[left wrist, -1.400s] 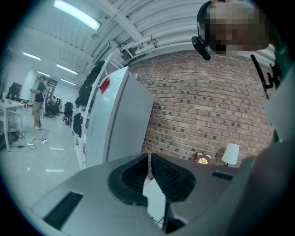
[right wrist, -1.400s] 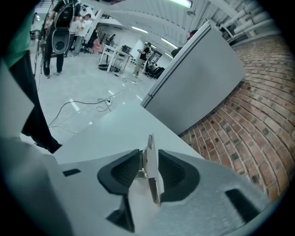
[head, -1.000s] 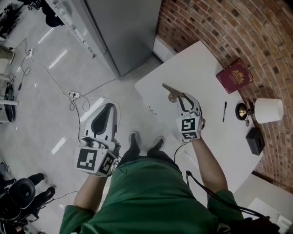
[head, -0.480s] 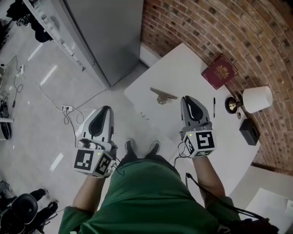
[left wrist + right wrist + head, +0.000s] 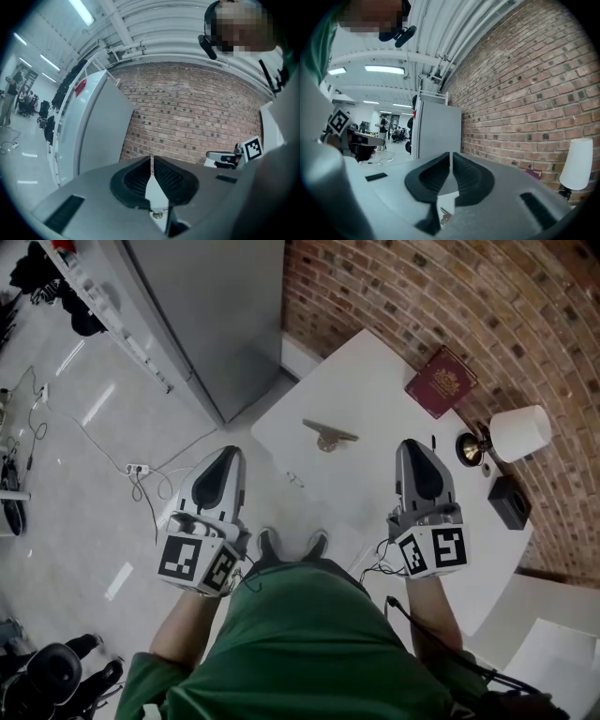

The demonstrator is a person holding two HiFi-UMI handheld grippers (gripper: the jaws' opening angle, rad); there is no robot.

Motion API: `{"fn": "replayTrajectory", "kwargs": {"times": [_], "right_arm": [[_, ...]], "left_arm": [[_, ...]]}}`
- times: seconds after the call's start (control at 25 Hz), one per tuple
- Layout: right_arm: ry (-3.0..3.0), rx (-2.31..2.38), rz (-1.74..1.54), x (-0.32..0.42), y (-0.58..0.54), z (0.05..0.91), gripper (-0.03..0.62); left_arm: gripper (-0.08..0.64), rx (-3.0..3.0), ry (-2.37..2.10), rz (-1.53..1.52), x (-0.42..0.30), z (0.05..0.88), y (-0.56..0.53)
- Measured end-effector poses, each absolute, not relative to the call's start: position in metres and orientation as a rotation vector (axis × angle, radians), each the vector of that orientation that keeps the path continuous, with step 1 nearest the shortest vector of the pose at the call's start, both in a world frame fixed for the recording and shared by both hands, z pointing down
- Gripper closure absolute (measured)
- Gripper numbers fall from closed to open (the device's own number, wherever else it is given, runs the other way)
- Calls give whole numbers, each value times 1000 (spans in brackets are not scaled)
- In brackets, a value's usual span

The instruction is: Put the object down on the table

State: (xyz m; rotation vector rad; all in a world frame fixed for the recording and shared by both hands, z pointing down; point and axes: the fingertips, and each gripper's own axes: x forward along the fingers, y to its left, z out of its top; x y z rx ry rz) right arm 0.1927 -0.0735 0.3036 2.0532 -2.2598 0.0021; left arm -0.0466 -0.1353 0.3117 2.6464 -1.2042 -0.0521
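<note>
**Item: placing step, judged complete or nearly so**

- **Table**: white top, taken as the reference for all places below.
- **Object**: small and brass-coloured, a flat bar on a rounded base. It is seen resting on the table, in the half nearer the person and towards its left edge. Nothing is touching it.
- **Right gripper**: held over the table's near right part, well apart from the object. Its jaws are closing, with the tips almost met and nothing between them.
- **Left gripper**: held off the table, over the floor beyond its left edge. Its jaws are brought together to a thin slit and are empty.
- **Red book**, **lamp**: at the table's far side, not involved.

**Handling note (judgement):** The object is judged to be set down already, so only a clean withdrawal is called for. The right gripper should be drawn back towards the table's near edge and kept high enough that the bar is not brushed. The object should be checked for rocking on its small base. Because it lies close to the table's left edge, it should not be nudged further that way.
</note>
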Motion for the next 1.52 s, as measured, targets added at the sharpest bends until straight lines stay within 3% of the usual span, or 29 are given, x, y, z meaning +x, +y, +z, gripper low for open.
{"fn": "replayTrajectory", "kwargs": {"times": [1.52], "right_arm": [[-2309,2086,30,192,-67,283,590]], "left_arm": [[537,2671,-1139,-47,-24,318,-154]]}}
